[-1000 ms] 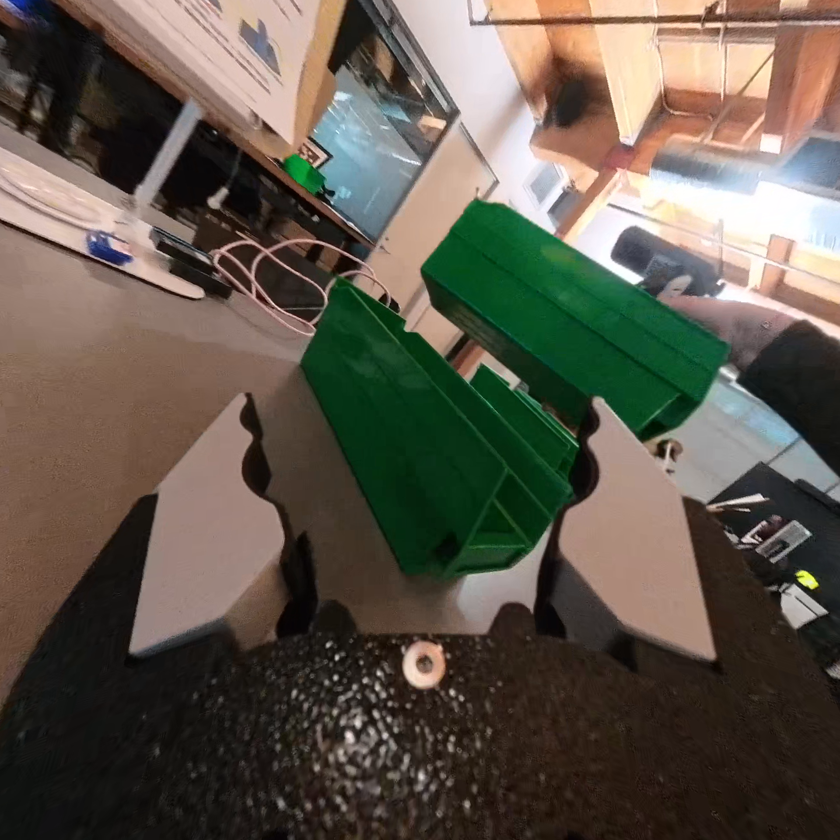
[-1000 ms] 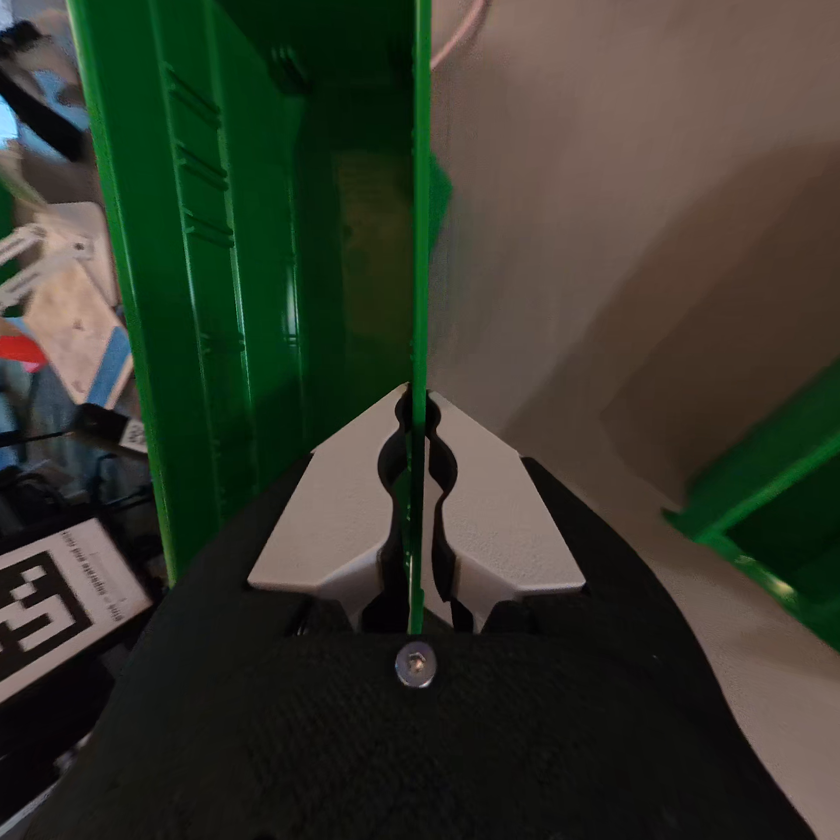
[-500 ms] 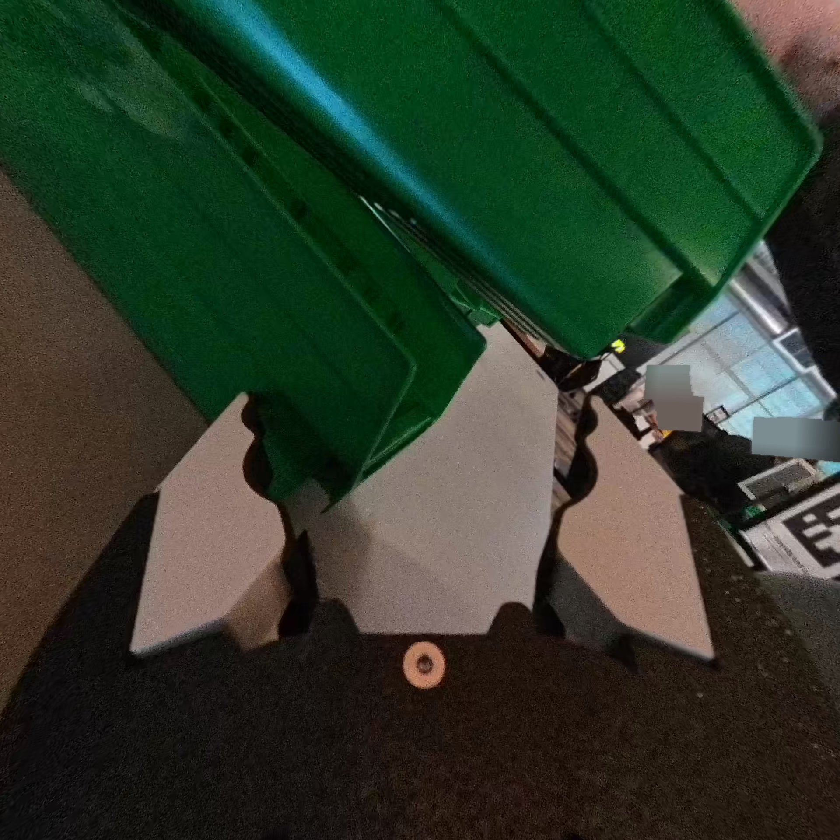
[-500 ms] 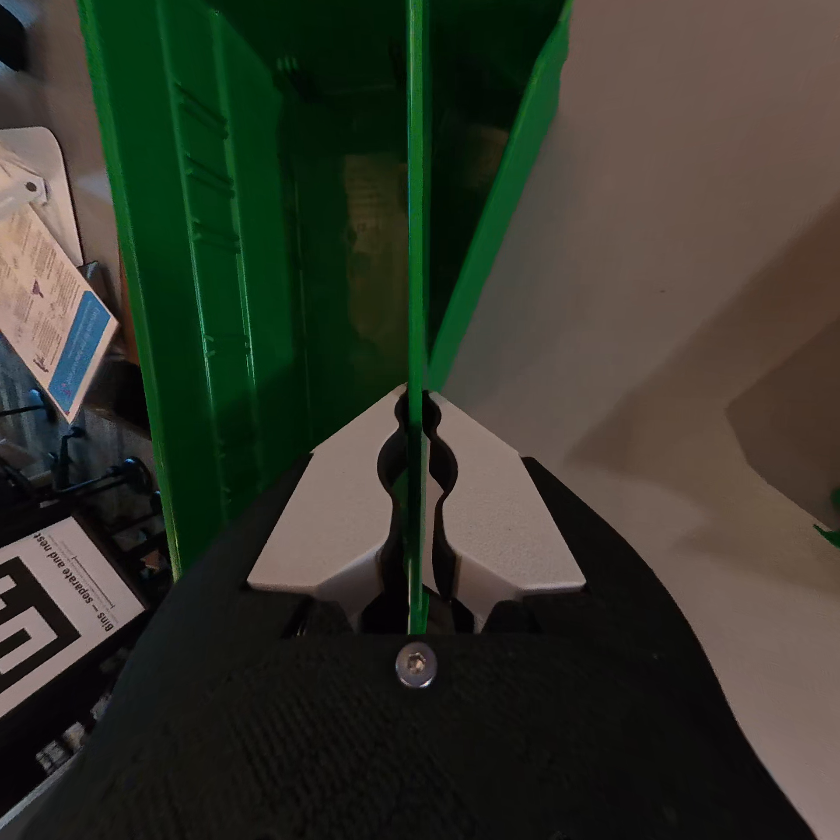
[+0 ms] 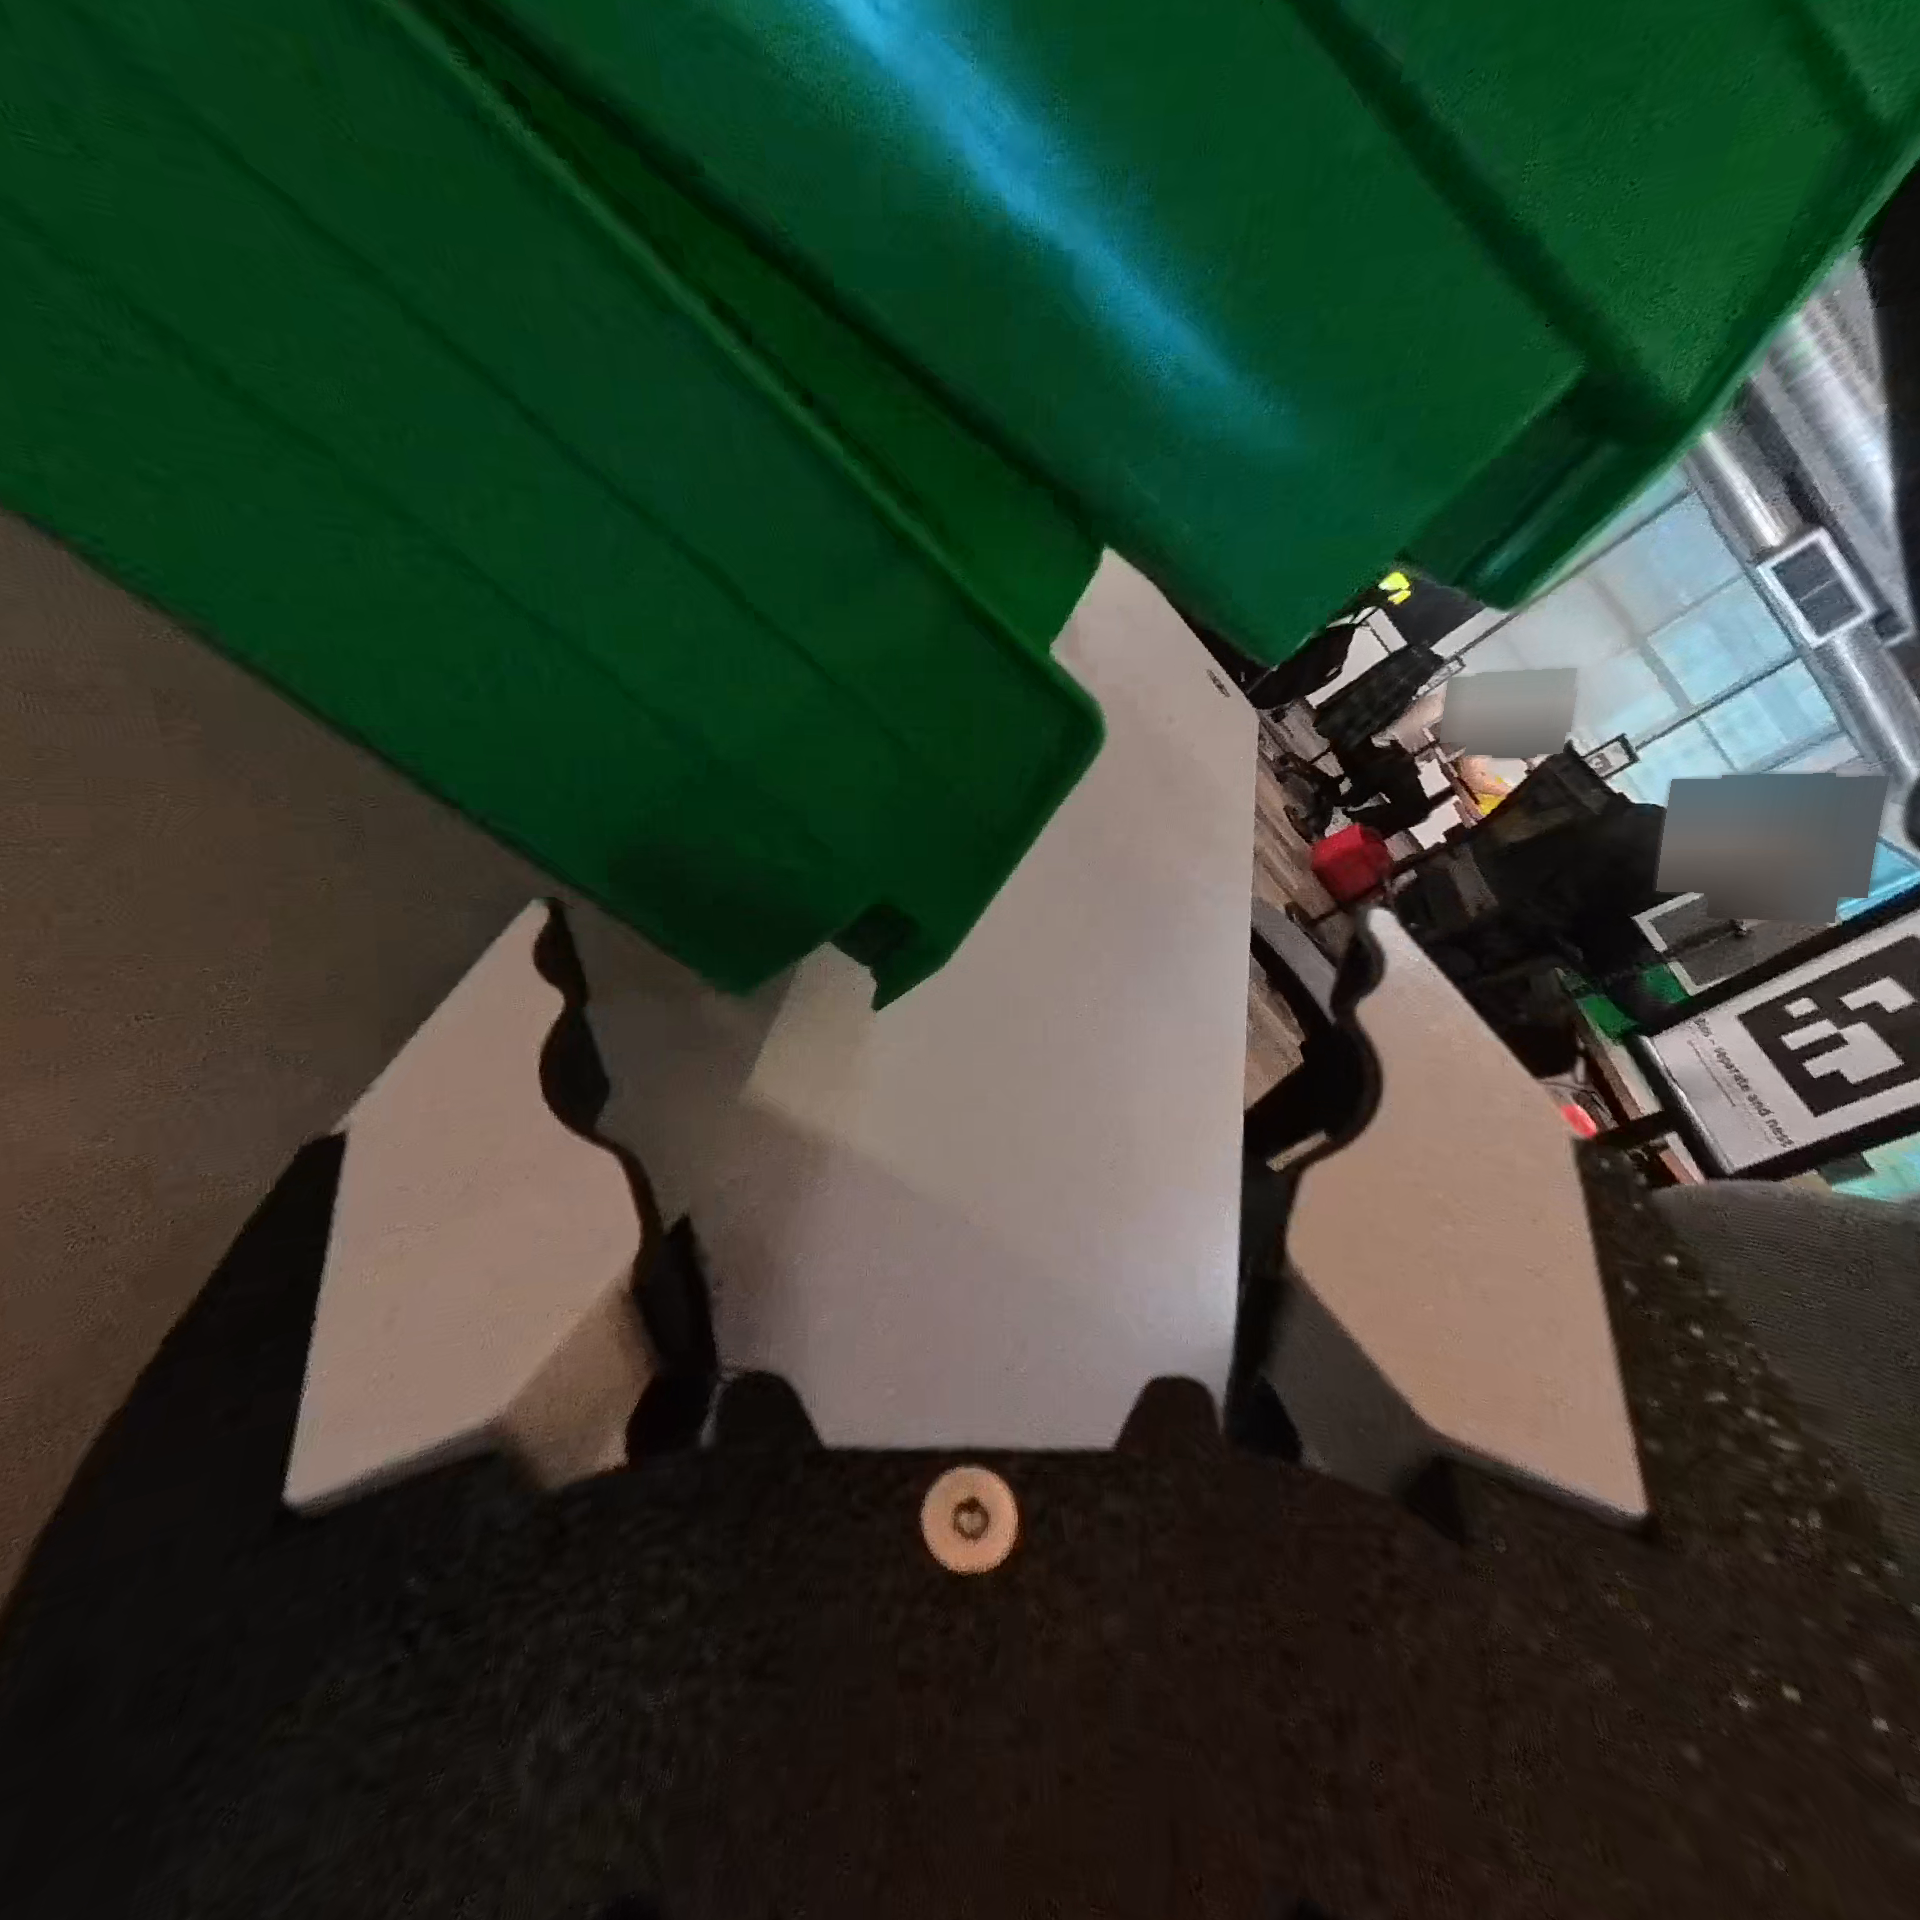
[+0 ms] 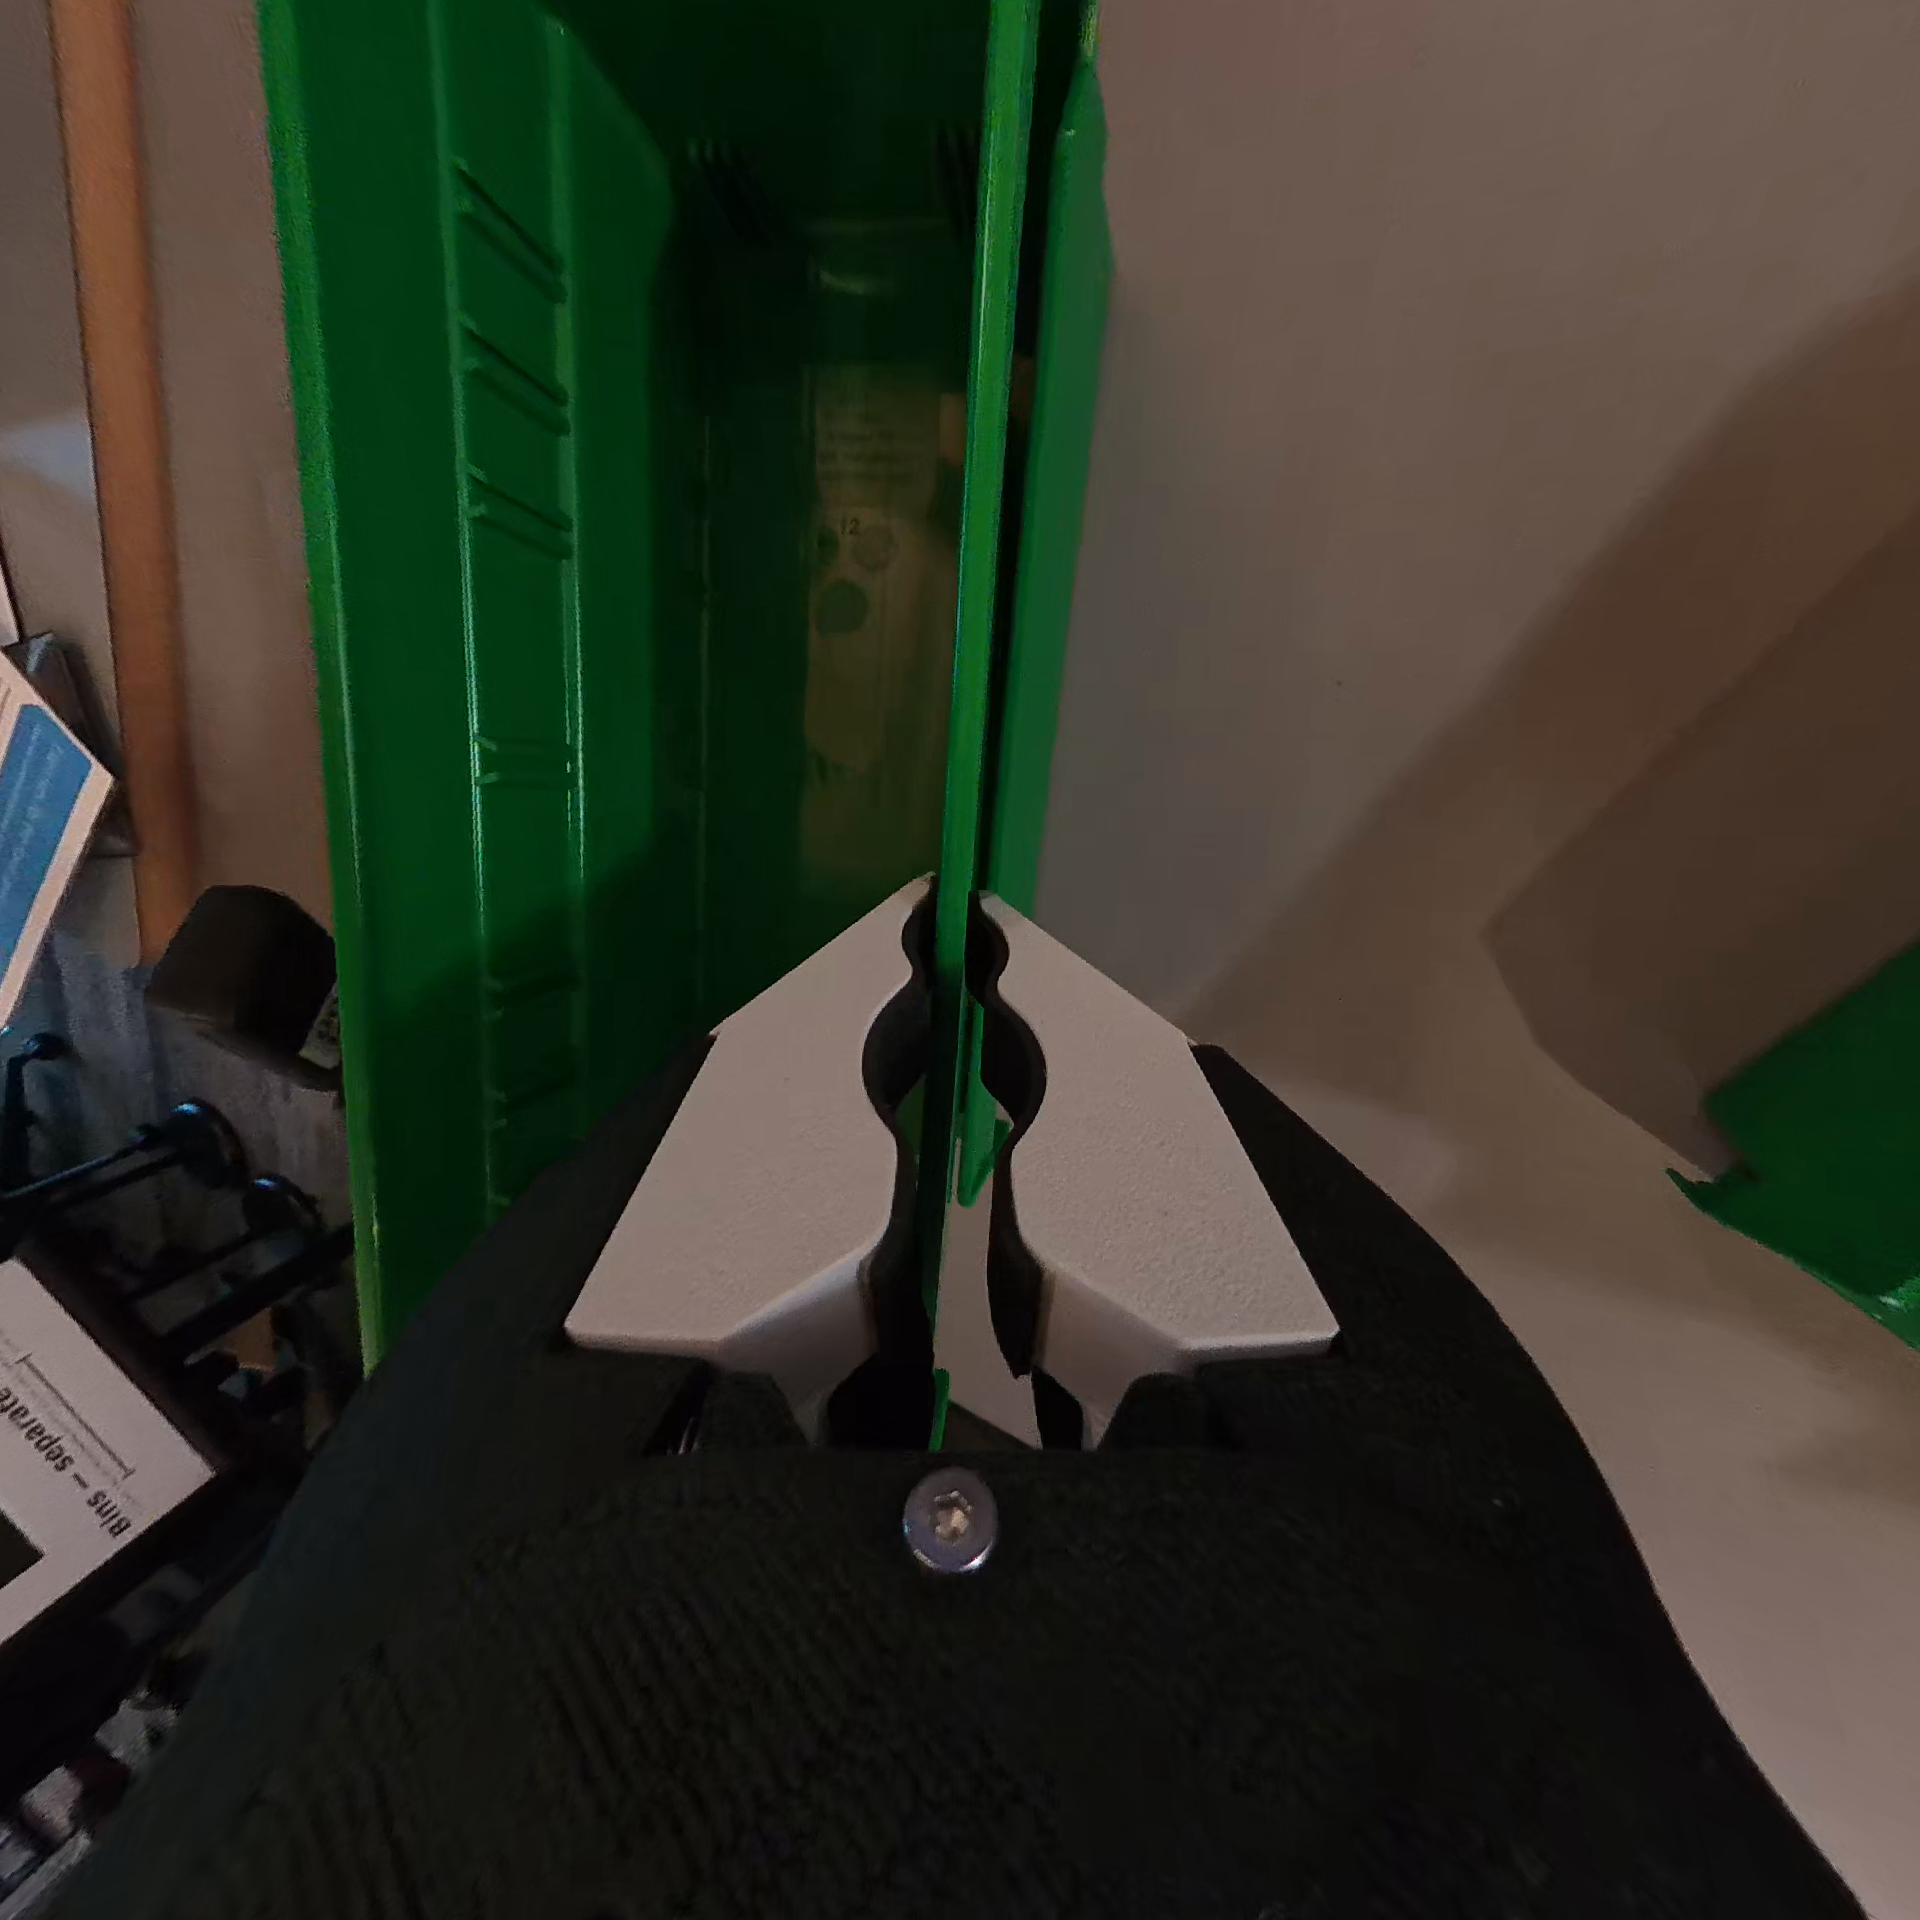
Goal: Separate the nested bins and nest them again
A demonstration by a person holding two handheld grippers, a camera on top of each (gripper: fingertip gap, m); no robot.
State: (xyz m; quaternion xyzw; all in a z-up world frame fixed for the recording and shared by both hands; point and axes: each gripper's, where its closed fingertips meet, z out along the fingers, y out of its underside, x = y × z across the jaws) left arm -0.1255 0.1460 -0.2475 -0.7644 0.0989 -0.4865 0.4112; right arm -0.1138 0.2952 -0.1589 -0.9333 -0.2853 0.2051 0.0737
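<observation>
Two green plastic bins. One green bin (image 5: 499,499) lies on the grey table (image 5: 1018,1195); its near corner sits just ahead of my left gripper (image 5: 951,920), by the left finger. The left gripper is open and empty. The second green bin (image 5: 1195,229) hangs above and to the right of the first, close to it. In the right wrist view my right gripper (image 6: 953,888) is shut on the thin side wall of this held bin (image 6: 623,520), and I look along its open inside. A corner of the other bin (image 6: 1829,1174) shows at the right edge.
The table edge (image 5: 1242,1039) runs just inside my right finger. Beyond it stand a white card with a black square pattern (image 5: 1818,1049), a red object (image 5: 1351,862) and dark furniture. The right wrist view shows a white card (image 6: 73,1455) and a blue-and-white leaflet (image 6: 31,810) at left.
My left gripper has swung in close to the bin on the table, still open. The held bin has come over and beside that bin. The right gripper's grip is unchanged.
</observation>
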